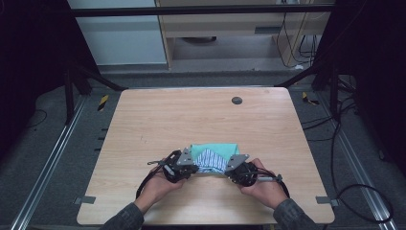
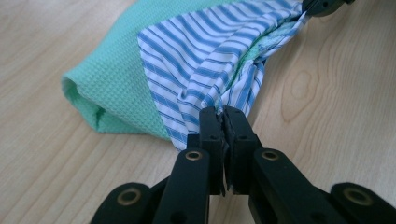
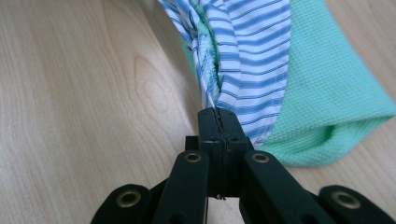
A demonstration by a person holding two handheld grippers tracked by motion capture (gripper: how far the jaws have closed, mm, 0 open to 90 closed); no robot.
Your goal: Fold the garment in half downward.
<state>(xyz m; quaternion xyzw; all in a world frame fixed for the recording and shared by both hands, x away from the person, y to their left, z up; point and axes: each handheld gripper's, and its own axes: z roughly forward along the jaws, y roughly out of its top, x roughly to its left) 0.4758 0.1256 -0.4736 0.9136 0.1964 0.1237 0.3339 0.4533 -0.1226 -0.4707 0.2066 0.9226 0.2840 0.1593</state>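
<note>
A blue-and-white striped cloth (image 1: pixel 210 161) lies over a green waffle-weave cloth (image 1: pixel 215 147) near the table's front edge. My left gripper (image 1: pixel 192 167) is shut on the striped cloth's left end, and my right gripper (image 1: pixel 230 169) is shut on its right end. In the left gripper view the jaws (image 2: pixel 223 115) pinch gathered striped cloth (image 2: pixel 205 60), with the green cloth (image 2: pixel 112 79) folded behind it and the right gripper (image 2: pixel 327 4) at the far end. In the right gripper view the jaws (image 3: pixel 217 115) clamp the striped cloth (image 3: pixel 252 56) beside the green cloth (image 3: pixel 327 102).
The wooden table (image 1: pixel 191 115) has a small dark round cap (image 1: pixel 237 100) near its far edge. Black frame legs stand at both far corners. Cables (image 1: pixel 364 191) lie on the floor to the right.
</note>
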